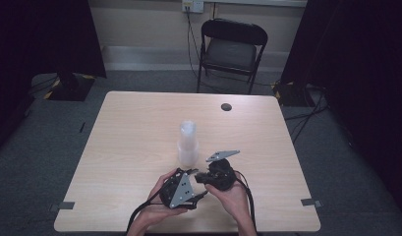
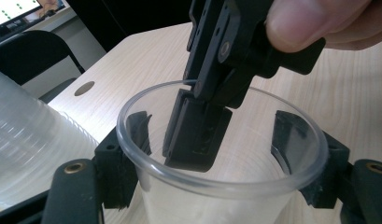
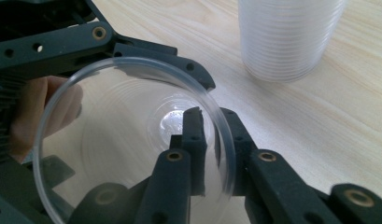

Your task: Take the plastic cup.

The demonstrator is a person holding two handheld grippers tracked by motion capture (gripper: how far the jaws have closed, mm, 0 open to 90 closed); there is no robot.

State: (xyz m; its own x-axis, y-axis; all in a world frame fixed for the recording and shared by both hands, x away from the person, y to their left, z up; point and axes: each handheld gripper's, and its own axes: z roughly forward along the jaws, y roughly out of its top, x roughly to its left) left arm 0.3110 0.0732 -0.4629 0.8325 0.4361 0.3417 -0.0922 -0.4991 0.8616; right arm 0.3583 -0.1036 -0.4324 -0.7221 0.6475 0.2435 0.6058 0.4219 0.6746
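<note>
One clear plastic cup (image 2: pixel 226 182) sits between our two tools, hard to make out from above. Our left hand-held gripper (image 2: pixel 221 140) clamps its wall from outside; our right hand-held gripper (image 3: pixel 212 140) pinches its rim. The stack of clear cups (image 1: pixel 187 142) stands just beyond on the pale wooden table (image 1: pixel 129 128), open room around.

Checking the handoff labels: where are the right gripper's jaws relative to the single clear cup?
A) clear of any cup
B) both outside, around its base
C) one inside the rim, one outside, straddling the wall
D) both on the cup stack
C: in the right gripper view the right gripper has one jaw inside the clear cup and one outside its wall, while the left gripper flanks the cup from both sides.
</note>
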